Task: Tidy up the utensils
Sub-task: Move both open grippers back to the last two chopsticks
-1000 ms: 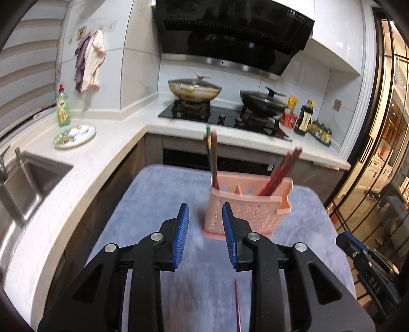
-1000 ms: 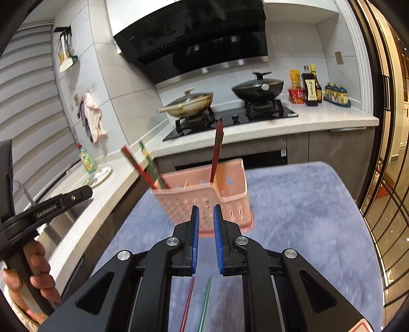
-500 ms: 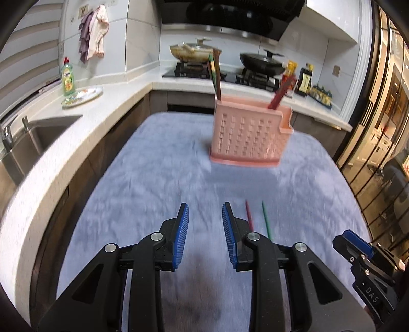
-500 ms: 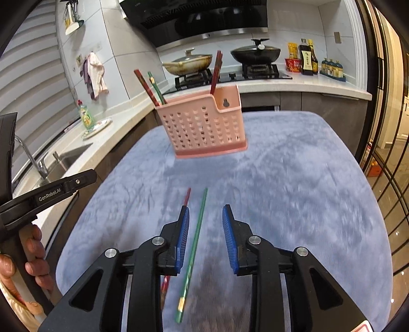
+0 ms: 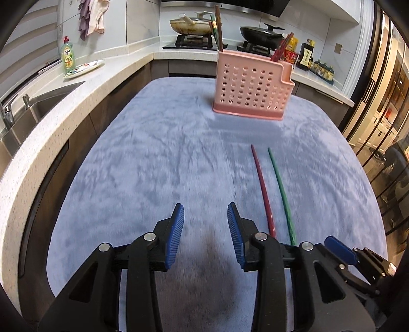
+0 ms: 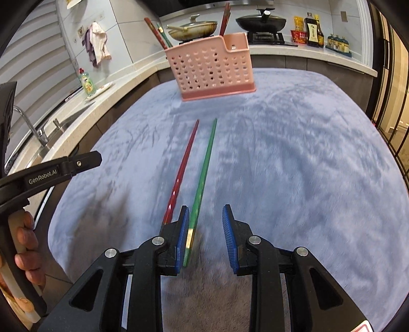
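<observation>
I see my right gripper (image 6: pixel 205 235) low over the blue cloth (image 6: pixel 294 158). Its jaws are wide apart and hold nothing. The thick end of the green chopstick (image 6: pixel 203 176) lies between the jaws, close by the left pad (image 6: pixel 184 237). I cannot tell if the pad touches it. The red chopstick (image 6: pixel 182 173) lies just beside the green one, on its left, and its thick end goes under the left finger. Both sticks lie flat on the cloth and their thin ends point at the pink basket (image 6: pixel 212 69).

The pink basket stands up straight at the far end of the cloth, well apart from the two sticks. It has lots of round holes. More chopsticks poke out of its top: a red and a green one at the left side, and dark red ones more to the right.

My left gripper (image 5: pixel 205 235) is over bare cloth. Its jaws are wide apart too, and they hold nothing. From this side the red chopstick (image 5: pixel 262 186) and the green chopstick (image 5: pixel 281 189) lie to the right of the jaws, not between them.

Behind the cloth I see a stove with a pan (image 5: pixel 193 24) and a black wok (image 5: pixel 262 32). A green soap bottle (image 5: pixel 68 55) stands by the sink (image 5: pixel 43 102).
</observation>
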The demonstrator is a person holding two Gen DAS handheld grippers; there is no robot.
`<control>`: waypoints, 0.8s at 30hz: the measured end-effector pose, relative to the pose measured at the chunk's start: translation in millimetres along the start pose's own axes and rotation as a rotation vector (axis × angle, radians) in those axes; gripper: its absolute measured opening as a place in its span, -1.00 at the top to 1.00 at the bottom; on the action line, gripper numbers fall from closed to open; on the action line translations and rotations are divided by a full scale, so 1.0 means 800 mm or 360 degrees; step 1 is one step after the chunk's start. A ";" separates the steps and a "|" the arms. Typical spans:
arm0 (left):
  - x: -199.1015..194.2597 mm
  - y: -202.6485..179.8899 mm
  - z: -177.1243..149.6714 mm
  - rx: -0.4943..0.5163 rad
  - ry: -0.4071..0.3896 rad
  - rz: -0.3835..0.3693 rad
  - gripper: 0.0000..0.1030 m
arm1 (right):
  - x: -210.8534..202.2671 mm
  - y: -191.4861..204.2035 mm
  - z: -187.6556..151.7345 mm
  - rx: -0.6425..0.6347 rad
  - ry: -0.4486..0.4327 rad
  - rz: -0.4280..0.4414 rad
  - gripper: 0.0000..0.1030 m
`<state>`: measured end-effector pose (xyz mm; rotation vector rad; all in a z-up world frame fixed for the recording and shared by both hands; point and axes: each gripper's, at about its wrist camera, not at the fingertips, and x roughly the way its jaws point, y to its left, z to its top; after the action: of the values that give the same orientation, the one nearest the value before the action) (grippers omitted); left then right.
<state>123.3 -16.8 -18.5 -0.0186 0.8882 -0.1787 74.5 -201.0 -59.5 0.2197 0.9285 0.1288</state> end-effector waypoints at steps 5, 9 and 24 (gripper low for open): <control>0.002 -0.001 -0.012 0.0012 0.0031 -0.0003 0.33 | 0.005 0.005 -0.012 -0.0008 0.0033 0.0008 0.48; 0.004 -0.003 -0.018 0.0019 0.0048 -0.0004 0.20 | 0.008 0.012 -0.017 -0.0028 0.0047 0.0017 0.48; 0.010 -0.012 -0.033 0.0050 0.0093 -0.0022 0.07 | 0.025 0.009 -0.025 -0.0024 0.0081 -0.0035 0.84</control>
<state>106.8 -26.4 -40.5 0.0100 0.9436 -0.2069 70.2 -187.5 -85.1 0.1929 0.9800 0.1219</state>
